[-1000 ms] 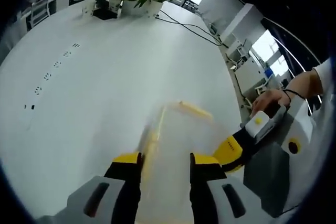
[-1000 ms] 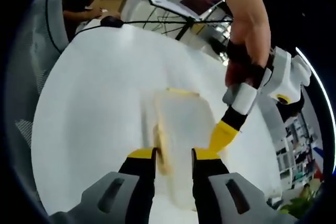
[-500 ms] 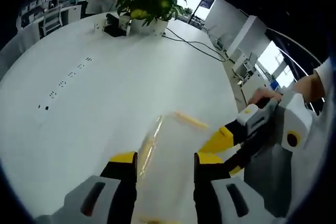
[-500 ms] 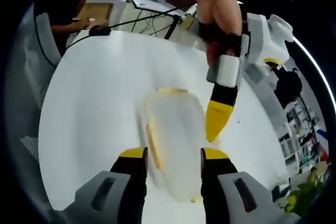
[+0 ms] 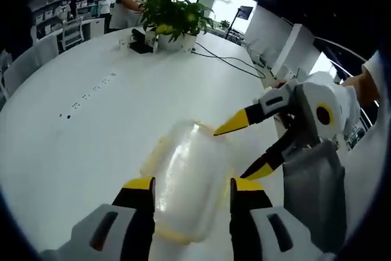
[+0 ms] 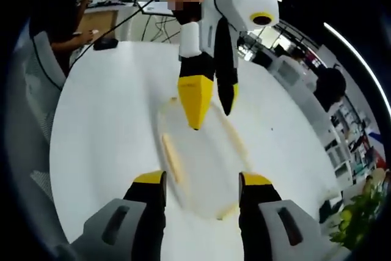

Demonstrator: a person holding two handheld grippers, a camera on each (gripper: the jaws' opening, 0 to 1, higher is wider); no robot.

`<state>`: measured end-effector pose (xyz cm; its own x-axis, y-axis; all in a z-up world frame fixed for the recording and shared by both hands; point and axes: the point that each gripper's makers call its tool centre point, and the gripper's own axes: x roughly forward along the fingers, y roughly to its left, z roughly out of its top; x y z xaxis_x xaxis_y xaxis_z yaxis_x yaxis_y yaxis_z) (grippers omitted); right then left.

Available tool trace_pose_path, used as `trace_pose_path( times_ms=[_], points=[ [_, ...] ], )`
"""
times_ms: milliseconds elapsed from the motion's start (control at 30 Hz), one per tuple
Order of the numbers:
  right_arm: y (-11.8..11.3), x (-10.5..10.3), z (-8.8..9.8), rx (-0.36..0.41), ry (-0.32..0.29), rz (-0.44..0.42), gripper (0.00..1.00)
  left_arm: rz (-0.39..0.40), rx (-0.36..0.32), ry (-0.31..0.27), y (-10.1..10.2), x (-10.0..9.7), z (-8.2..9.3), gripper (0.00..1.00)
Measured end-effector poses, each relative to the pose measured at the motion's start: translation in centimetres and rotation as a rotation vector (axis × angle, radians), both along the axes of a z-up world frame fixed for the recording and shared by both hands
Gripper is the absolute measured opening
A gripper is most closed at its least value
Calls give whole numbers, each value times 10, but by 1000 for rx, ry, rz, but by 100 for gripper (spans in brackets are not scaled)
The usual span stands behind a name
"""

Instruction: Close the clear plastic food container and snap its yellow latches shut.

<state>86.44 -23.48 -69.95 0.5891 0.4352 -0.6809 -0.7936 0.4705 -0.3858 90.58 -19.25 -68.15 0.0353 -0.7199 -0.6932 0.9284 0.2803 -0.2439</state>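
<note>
A: Where's the container [image 5: 186, 181]?

B: On the white desk [image 5: 91, 126], low centre in the left gripper view, its long axis running away up the frame between that left tool [image 5: 190, 191], whose jaws are spread and empty.

A: And the right tool [image 6: 200, 184]?

B: Also agape, holding nothing.

A: Which step?

B: Lid looks seated; latching, I'd judge. Next, press a yellow latch [image 6: 172, 158] down.

**Bare table on most sides, one flank occupied**

In the left gripper view, open white table [image 5: 91, 132] is seen left of and beyond the clear container [image 5: 186, 181]. Its right flank is blocked by the right gripper [image 5: 241, 151], jaws spread. A potted plant [image 5: 174, 19] and cables [image 5: 229, 59] are confined to the upper frame, well apart.
</note>
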Motion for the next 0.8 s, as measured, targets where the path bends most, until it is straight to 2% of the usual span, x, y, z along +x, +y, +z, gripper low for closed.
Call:
trace_pose_path(
  times_ms=[100, 267, 367, 700, 800],
  points=[
    [-3, 0, -1, 6, 7, -11, 46, 33, -17, -42, 2, 1, 2, 48],
    [-10, 1, -2, 28, 21, -31, 46, 90, -49, -98, 8, -1, 4, 48],
    [-15, 2, -4, 34, 26, -50, 47, 112, -48, -156, 15, -2, 2, 48],
    [-25, 3, -13, 66, 52, -99, 48, 229, -86, -246, 33, -3, -1, 52],
    [-27, 6, -16, 87, 64, -119, 49, 271, -101, -252, 38, -4, -3, 55]
  ],
)
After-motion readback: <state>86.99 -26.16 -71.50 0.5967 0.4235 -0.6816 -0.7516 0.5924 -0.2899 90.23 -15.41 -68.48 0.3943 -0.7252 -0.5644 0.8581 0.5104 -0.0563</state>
